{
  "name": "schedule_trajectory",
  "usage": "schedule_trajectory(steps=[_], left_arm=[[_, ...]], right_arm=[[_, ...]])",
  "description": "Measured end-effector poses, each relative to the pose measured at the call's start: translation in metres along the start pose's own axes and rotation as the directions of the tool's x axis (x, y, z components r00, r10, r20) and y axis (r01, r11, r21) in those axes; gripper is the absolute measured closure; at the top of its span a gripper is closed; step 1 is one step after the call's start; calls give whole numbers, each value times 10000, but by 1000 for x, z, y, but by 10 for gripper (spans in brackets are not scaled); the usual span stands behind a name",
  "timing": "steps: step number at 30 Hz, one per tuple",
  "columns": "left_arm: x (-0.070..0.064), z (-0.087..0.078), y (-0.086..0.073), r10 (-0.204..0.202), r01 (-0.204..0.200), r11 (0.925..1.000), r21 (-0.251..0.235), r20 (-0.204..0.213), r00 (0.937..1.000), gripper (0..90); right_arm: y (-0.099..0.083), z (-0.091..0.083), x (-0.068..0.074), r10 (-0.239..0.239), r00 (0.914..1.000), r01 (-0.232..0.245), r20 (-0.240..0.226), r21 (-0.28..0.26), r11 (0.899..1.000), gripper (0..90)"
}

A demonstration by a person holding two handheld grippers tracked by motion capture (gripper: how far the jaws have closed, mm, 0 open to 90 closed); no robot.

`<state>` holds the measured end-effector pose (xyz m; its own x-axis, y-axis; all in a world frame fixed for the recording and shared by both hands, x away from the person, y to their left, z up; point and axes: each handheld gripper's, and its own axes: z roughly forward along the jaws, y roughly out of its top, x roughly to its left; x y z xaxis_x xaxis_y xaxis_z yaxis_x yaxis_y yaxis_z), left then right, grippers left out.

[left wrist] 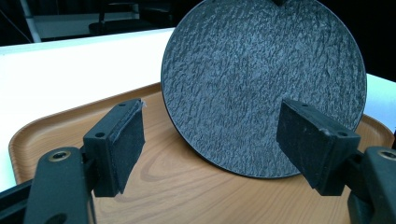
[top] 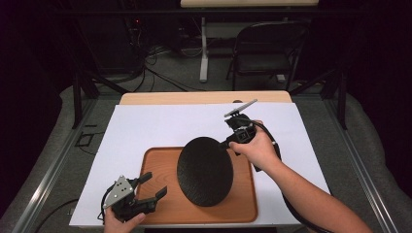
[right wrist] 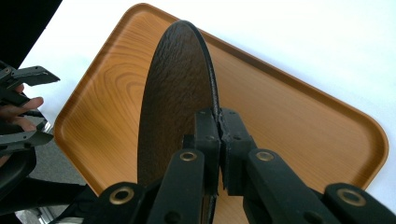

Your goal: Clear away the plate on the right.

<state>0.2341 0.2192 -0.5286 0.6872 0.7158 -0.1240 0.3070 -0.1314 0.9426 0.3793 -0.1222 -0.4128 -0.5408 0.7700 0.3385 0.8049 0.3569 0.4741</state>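
While the left tool (top: 151, 187) gapes empty, the right tool (right wrist: 219, 135) pinches the black plate (top: 204, 171), seemingly tilted above the tray (top: 245, 206).

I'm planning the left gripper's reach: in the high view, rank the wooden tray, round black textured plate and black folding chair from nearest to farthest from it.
From the left gripper:
1. Wooden tray, under its jaws.
2. Round black textured plate, to its right, tilted on edge.
3. Black folding chair, beyond the table.

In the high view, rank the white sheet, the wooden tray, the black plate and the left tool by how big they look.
1. White sheet
2. Wooden tray
3. Black plate, though it is lifted and tilted toward the camera, which may inflate it
4. Left tool
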Motion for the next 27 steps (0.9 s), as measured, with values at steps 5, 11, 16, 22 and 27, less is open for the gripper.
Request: schedule_trajectory(steps=[5,11,16,22,27], left_arm=[[0,0,0,0,0,10000,-2,-4,10000,235],[0,0,0,12,-12,10000,8,-8,10000,235],[0,0,0,14,-14,10000,14,-17,10000,235],[0,0,0,-13,13,10000,27,-30,10000,235],[-1,1,0,-39,39,10000,46,-39,10000,235]], right_arm=[[-6,1,-9,159,9998,-160,-111,-82,9998,871],[-17,7,-28,802,9962,-806,-348,-116,9967,863],[-32,15,-49,1328,9890,-1343,-648,-198,9907,853],[-44,23,-66,1629,9815,-1671,-1008,-355,9853,848],[-50,26,-73,1779,9760,-1861,-1255,-568,9809,845]])
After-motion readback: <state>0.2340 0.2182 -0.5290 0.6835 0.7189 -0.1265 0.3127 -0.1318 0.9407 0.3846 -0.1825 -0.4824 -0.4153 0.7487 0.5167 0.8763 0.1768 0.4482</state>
